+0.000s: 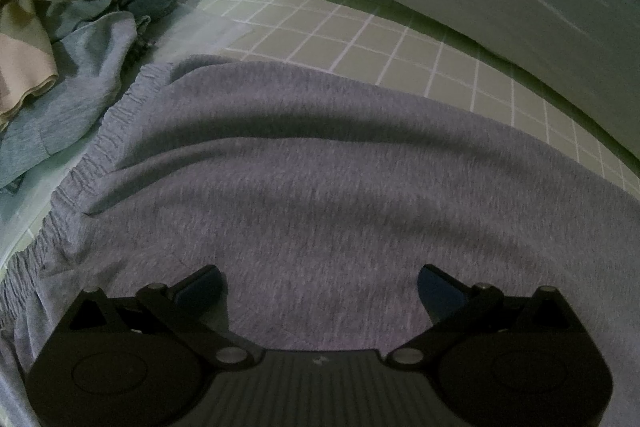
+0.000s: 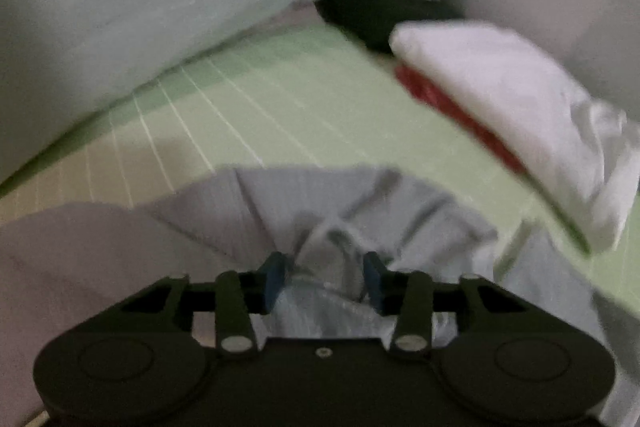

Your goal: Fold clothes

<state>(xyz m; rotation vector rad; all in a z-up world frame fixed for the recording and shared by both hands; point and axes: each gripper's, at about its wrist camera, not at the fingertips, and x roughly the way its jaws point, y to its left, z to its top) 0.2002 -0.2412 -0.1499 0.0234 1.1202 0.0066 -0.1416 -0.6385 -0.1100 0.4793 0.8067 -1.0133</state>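
Right wrist view shows my right gripper (image 2: 326, 277) pinching bunched grey garment (image 2: 320, 203) mid-fold, left gripper (image 1: 320, 285) spread above it, next carrying the cloth across.

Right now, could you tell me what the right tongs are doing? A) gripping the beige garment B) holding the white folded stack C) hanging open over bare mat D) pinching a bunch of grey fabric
D: in the right wrist view the right tongs have a gathered bunch of the grey garment between their blue pads, while the white folded stack lies apart on the green mat.
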